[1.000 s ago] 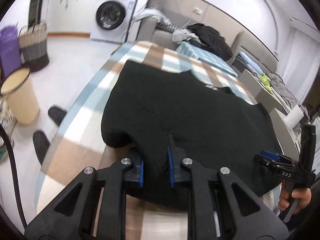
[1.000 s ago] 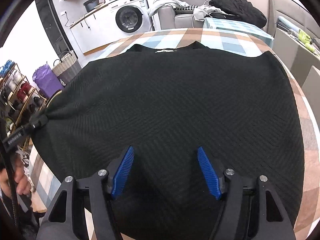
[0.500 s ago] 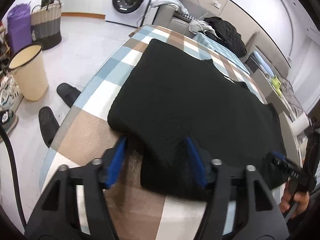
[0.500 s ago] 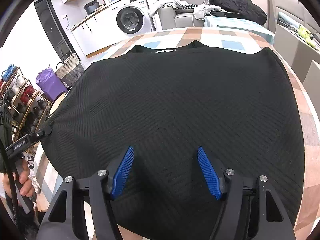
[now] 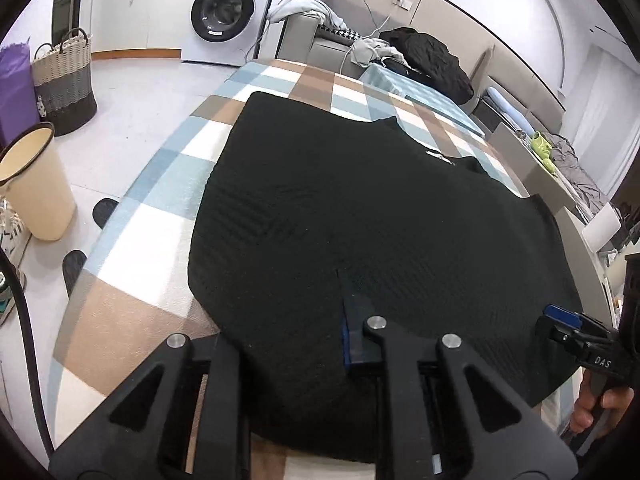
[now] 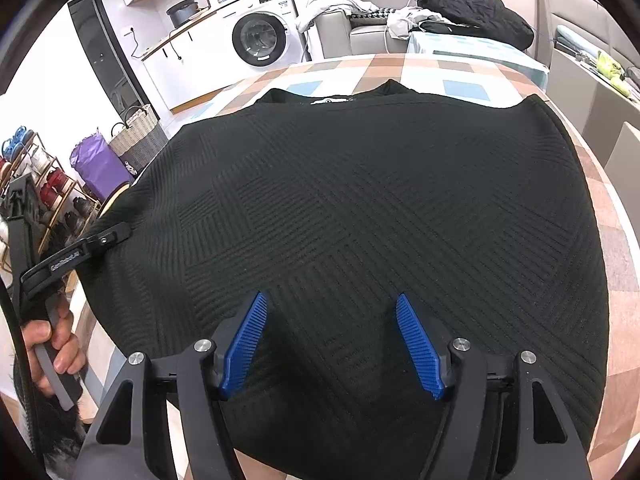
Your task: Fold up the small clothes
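Checked tablecloth: one black sweater; left gripper jaws closing on hem; right gripper jaws apart, empty.

A black ribbed sweater lies spread over a checked tablecloth, the right gripper poised wide open above its near hem; left of it, the left gripper closes on the sweater's edge.
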### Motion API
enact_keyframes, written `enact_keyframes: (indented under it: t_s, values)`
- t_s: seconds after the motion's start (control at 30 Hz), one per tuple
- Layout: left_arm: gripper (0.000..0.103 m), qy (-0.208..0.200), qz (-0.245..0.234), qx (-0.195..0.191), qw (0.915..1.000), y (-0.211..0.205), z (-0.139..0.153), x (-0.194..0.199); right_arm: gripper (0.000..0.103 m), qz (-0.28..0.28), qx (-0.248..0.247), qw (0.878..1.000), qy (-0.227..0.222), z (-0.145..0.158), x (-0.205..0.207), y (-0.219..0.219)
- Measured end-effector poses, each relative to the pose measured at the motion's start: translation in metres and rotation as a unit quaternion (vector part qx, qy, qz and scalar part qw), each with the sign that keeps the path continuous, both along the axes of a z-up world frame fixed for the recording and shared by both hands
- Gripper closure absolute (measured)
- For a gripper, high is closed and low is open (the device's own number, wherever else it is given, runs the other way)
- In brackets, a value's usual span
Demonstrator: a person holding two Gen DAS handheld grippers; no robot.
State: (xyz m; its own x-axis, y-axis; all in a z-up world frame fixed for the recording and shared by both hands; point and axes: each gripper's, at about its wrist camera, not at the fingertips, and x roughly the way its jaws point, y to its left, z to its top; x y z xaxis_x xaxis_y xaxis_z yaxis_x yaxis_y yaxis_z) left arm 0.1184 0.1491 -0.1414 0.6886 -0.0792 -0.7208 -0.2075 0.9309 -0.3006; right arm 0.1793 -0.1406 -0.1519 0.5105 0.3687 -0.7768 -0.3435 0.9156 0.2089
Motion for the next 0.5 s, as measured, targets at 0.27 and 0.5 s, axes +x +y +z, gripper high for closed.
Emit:
enact_keyframes:
  t_s: [0.27, 0.5]
  values:
    - [0.088, -0.042, -0.036, 0.106, 0.9929, -0.046, 0.048, 0.016, 0.034, -0.003, 0.013, 1.000, 0.003, 0.002, 0.000, -0.008]
    - [0.088, -0.125, -0.222, 0.172, 0.9516, -0.172, 0.108, 0.049, 0.034, -0.044, 0.035, 0.998, -0.011, 0.017, -0.011, -0.039]
